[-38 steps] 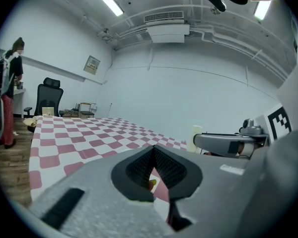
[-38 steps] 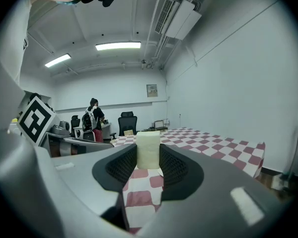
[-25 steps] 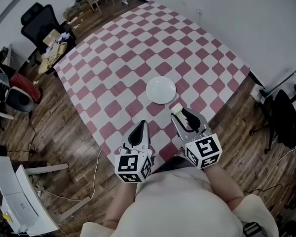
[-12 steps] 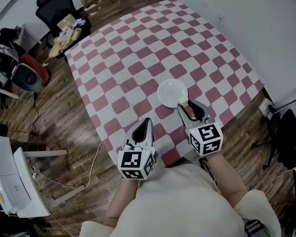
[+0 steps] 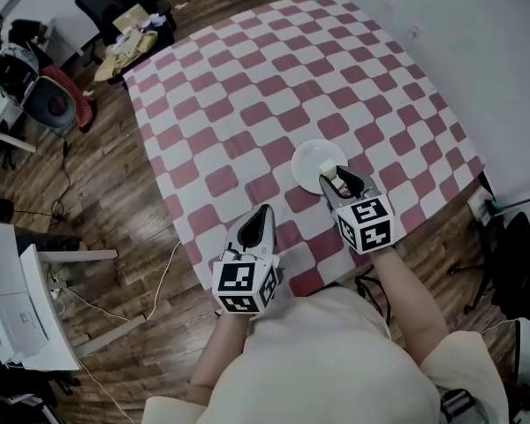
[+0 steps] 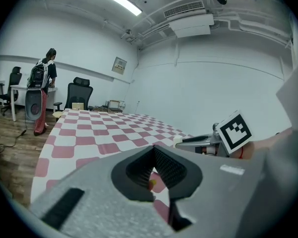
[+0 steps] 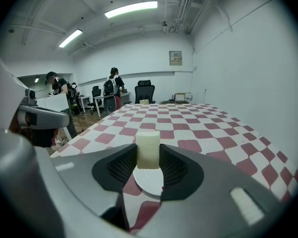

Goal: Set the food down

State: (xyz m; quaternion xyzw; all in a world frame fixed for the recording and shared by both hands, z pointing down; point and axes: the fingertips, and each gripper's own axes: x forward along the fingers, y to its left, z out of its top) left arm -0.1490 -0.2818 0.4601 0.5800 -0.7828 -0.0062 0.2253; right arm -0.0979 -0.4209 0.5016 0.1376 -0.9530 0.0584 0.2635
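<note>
Right gripper: clamped on pale cream rectangular food block, held over round white plate | left gripper: jaws together, empty, near edge of red-and-white checked bench

Cream top on the wearer. The left gripper and right gripper have grey shells, black ribbed pads and white cubes bearing black square markers.

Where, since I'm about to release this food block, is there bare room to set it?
The white plate below the food block in the right hand-held gripper is bare. The checkered tablecloth beyond and left of it is bare too. Crowded only near the left hand-held gripper.
</note>
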